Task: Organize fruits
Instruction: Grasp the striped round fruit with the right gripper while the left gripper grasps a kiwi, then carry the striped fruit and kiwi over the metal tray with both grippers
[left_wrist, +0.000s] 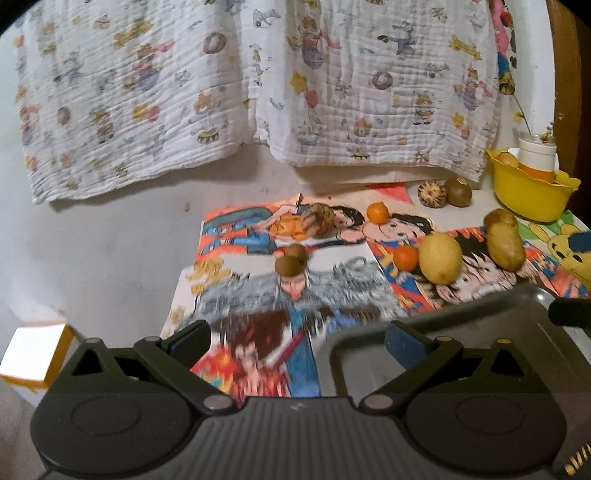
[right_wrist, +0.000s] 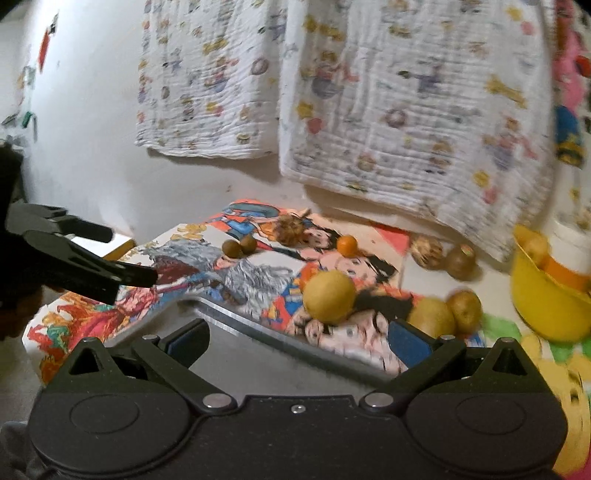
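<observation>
Most fruits in the left wrist view lie loose on the comic pages: two tangerines, a lemon, kiwis; the left gripper is wide and holds nothing. From the right wrist, the right gripper is wide too, over a metal tray with no fruit seen in it, and the yellow bowl shows one fruit, so I think sorting has barely begun.

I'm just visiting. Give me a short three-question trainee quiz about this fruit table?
1. True or false: both grippers, left and right, hold fruit.
2. What colour is the bowl? A) blue B) yellow C) white
3. How many small oranges lie on the drawings, counting the far orange and the near orange?

Key: 1 false, both open and empty; 2 B; 3 two.
</observation>
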